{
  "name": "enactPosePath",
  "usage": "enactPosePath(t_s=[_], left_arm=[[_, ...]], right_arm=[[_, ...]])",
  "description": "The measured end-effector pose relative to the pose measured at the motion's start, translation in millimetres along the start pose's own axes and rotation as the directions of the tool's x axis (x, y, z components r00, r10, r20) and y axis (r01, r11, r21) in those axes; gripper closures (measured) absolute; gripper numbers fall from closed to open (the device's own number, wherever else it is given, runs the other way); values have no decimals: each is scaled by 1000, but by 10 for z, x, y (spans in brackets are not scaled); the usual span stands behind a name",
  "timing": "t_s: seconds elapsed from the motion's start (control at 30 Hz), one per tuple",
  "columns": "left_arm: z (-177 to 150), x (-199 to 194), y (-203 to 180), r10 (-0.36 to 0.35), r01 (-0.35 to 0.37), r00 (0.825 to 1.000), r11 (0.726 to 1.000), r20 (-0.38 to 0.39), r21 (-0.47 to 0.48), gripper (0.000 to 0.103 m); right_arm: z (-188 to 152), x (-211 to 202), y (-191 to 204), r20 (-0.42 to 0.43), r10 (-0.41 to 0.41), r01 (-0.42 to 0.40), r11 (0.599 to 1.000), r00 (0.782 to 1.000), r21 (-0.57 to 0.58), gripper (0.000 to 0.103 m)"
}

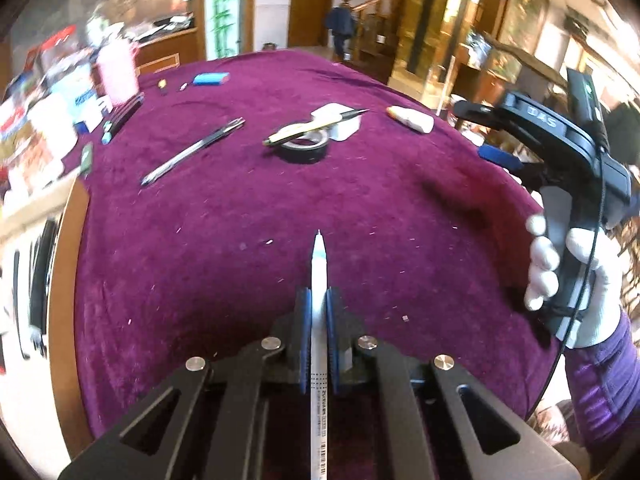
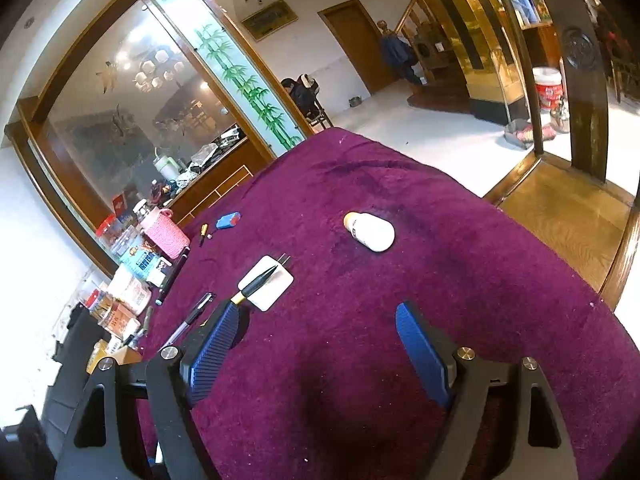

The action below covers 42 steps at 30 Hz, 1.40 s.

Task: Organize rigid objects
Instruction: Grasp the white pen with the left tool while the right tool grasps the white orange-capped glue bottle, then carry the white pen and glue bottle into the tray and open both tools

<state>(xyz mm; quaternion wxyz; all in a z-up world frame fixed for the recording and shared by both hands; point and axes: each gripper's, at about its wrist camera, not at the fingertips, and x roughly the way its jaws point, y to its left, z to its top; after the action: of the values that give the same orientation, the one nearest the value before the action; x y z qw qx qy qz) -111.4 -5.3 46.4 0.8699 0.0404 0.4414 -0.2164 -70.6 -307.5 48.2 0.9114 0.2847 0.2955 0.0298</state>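
Left wrist view. Purple velvet cloth (image 1: 248,216) over a round table, wood-panelled hall behind, clutter of boxes and a pink container (image 1: 118,74) along the far-left edge; contents not visible. On the cloth: black tape roll (image 1: 305,148) with a yellow-and-black pen (image 1: 312,127) lying across it and a white adapter (image 1: 340,122); dark pen (image 1: 192,151) to the left; white bottle (image 1: 412,119) on its side to the right; blue case (image 1: 211,79) far back. Left gripper (image 1: 318,312) pinching a white pen (image 1: 319,280), tip pointing forward above the cloth. Right gripper (image 1: 500,132) at the right edge, held by a gloved hand (image 1: 560,276).

Right wrist view. Same cloth (image 2: 360,360), glass cabinet and bamboo panel behind. Right gripper (image 2: 316,344) spread wide, nothing between the blue pads (image 2: 420,352), hovering over bare cloth. White bottle (image 2: 370,231) ahead, adapter (image 2: 267,282) under the pen (image 2: 256,285) ahead-left.
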Motion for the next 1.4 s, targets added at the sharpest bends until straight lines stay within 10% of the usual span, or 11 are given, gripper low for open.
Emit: enactPosePath(t_s=[0.17,0.37,0.67,0.8,1.4], left_arm=[[-56,155,164,-6,4,999,998,-37,-66,96],[-84,169,172,-5,4,1000,995,-11,-96,96],[-92,173,132,16,-16,1000,998,-5,-67,93],[-100,165,155,17,-17,1000,997,3,-82,96],[-224,-320,287,-104,122,989,976,108,-178,96]], right_arm=[[255,82,-151,-134,37,-27,997,990,75,18],[699,598,-32,-194,-213,168,960,958,-223,18],[817,1323,-5,-261,-307,196,905,915,-379,27],[739,1461,86,-258,-403,247,843,878,-477,66],[135,286,537,-293,-112,11,946,950,-325,74]])
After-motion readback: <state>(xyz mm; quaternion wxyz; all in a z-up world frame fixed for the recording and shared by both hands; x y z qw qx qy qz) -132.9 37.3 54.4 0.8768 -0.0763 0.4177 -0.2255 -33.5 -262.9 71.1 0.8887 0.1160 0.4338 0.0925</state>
